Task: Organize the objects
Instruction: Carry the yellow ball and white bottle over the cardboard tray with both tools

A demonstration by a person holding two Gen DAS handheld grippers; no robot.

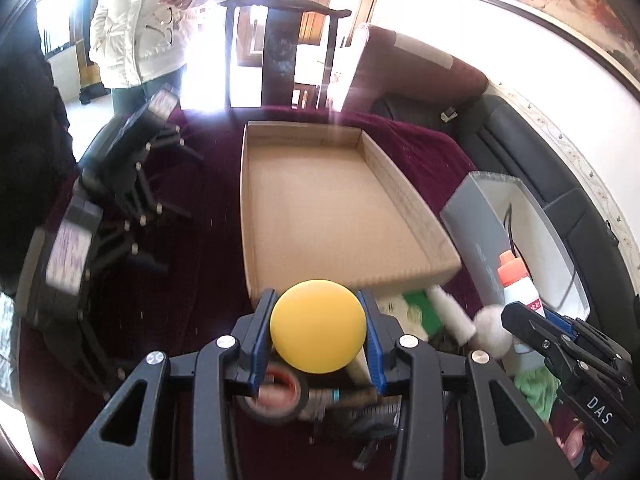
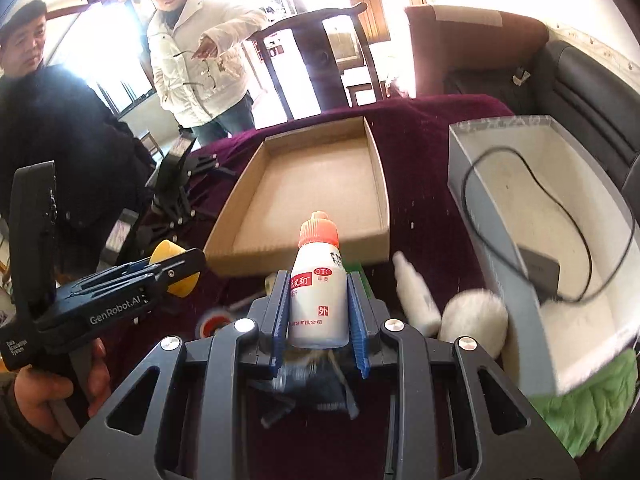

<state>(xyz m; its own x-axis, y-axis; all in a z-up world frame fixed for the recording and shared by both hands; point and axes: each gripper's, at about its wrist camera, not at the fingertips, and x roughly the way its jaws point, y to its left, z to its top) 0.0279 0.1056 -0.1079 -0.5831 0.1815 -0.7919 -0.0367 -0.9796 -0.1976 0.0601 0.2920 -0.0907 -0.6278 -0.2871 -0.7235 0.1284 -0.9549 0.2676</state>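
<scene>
My left gripper is shut on a round yellow object, held above the dark red cloth just short of the brown cardboard tray. My right gripper is shut on a white bottle with an orange cap, upright between the blue pads. The left gripper with its yellow load shows at the left of the right wrist view. The right gripper and its bottle show at the right of the left wrist view. The tray lies ahead of both.
A grey box holding a black cable stands right of the tray. Tape roll, a white bottle, a fluffy white ball, a green cloth and small clutter lie below. Spare grippers rest at left. Two people stand behind the table.
</scene>
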